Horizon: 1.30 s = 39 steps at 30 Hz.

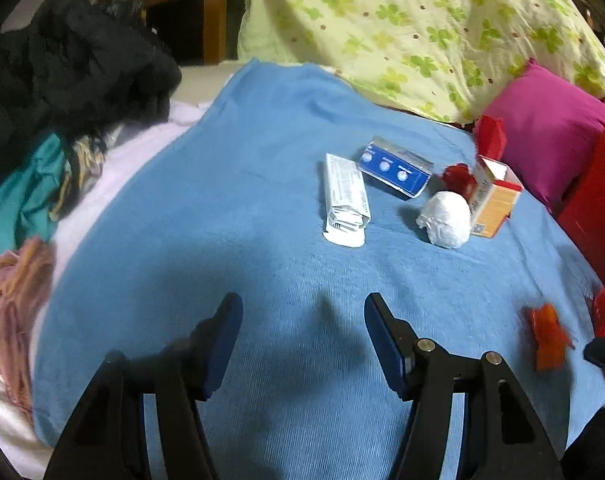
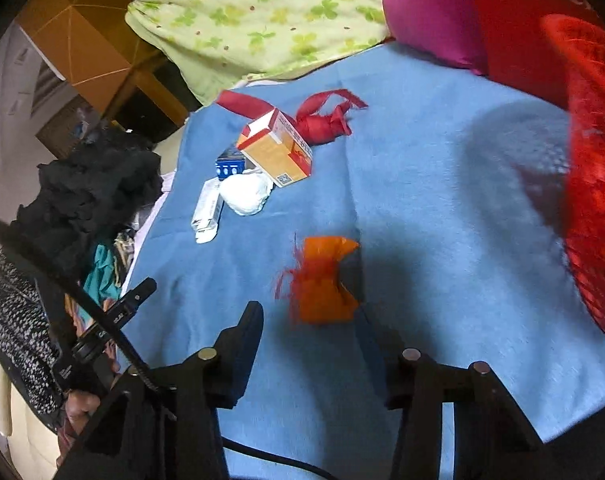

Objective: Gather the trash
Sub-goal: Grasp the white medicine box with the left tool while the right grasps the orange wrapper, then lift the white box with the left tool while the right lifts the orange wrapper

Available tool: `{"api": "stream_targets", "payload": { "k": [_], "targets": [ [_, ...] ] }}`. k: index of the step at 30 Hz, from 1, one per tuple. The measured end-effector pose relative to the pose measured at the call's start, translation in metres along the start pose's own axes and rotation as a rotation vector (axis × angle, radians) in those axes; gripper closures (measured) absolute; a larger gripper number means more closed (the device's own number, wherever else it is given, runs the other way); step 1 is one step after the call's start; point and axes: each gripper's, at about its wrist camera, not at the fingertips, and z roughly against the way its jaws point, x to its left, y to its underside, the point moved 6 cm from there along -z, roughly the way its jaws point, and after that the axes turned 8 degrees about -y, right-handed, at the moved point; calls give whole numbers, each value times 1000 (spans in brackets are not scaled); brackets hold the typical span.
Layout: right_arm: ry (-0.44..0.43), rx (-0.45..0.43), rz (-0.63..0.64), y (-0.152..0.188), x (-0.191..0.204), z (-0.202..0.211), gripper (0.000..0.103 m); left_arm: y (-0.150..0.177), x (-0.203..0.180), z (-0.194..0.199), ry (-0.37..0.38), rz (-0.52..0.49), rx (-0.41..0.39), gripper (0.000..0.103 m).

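Observation:
Trash lies on a blue blanket: a white flat carton, a blue box, a white crumpled paper ball, an orange open carton, a red crumpled wrapper. An orange wrapper lies just ahead of my right gripper, which is open above the blanket. It also shows in the left wrist view. My left gripper is open and empty over bare blanket, short of the white carton. A red mesh basket stands at the right.
A green-patterned quilt and a magenta pillow lie behind the trash. A red box stands at the right. Dark and coloured clothes are piled on the left. A wooden cabinet stands beyond the bed.

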Motion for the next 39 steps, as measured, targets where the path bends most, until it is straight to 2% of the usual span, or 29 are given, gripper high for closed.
{"api": "stream_targets", "payload": {
  "k": [6, 8, 11, 19, 25, 26, 29, 31, 33, 39],
  "targets": [
    [55, 52, -12, -9, -10, -40, 63, -28, -12, -28, 26, -3, -15, 39],
    [64, 61, -20, -8, -14, -46, 63, -40, -19, -38, 38, -9, -21, 39],
    [76, 65, 3, -7, -13, -51, 64, -54, -31, -52, 43, -32, -33, 39],
    [110, 67, 49, -3, -9, -54, 64, -75, -54, -94, 26, -76, 10, 38],
    [111, 60, 48, -3, -9, -55, 64, -79, -52, -110, 52, -30, 49, 38],
    [112, 59, 49, -2, -9, -54, 64, -79, -52, -111, 61, -21, 58, 40],
    [105, 49, 45, -1, -6, -50, 67, -74, -54, -114, 78, -28, 87, 63],
    [93, 43, 53, 1, -2, -47, 70, -73, -53, -113, 78, -32, 79, 67],
    [88, 39, 67, 3, 3, -42, 72, -74, -52, -108, 86, -29, 67, 77],
    [74, 14, 103, 7, 18, -24, 74, -67, -42, -97, 98, -9, 65, 80]
  ]
}}
